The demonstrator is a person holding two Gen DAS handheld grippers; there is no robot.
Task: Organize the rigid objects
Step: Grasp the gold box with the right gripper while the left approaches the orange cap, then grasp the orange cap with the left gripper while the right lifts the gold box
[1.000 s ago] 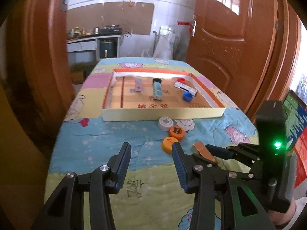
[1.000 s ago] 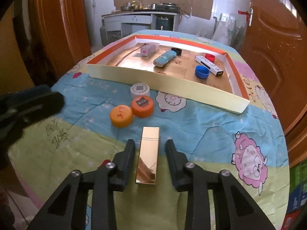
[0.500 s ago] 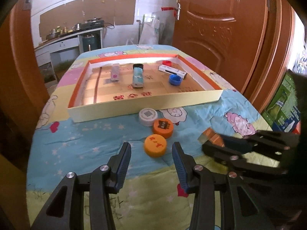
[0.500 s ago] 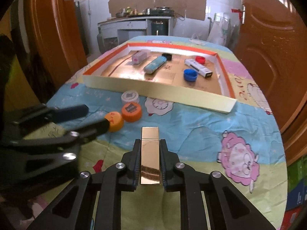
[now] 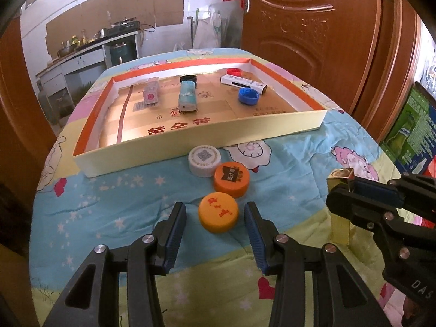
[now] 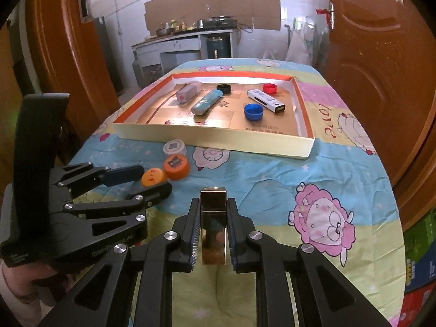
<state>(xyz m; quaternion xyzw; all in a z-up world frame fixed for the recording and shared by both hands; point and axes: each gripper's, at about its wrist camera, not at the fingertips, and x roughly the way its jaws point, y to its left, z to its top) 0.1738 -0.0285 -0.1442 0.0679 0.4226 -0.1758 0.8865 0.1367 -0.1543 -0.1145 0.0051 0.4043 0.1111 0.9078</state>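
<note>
My right gripper (image 6: 213,218) is shut on a shiny gold box (image 6: 214,226) and holds it tilted, far end raised above the cloth; the left wrist view shows that gripper (image 5: 351,190) and the gold box (image 5: 340,224) at the right. My left gripper (image 5: 215,209) is open, its fingers on either side of a yellow-orange cap (image 5: 218,216) without touching it. Just beyond lie a darker orange cap (image 5: 231,179) and a white cap (image 5: 205,160). Behind them stands a shallow cardboard tray (image 5: 207,139).
The tray holds a pink-labelled box (image 5: 150,96), a light blue tube (image 5: 187,98), a black cap (image 5: 188,78), a red cap (image 5: 233,71), a long white box (image 5: 243,83) and a blue cap (image 5: 248,96). Brown doors flank the cartoon-print cloth (image 6: 272,179). Coloured cartons (image 5: 411,133) stand at the right.
My right gripper closed on the gold box and tipped it up off the cloth. My left gripper moved forward and down until the yellow-orange cap lay between its fingers.
</note>
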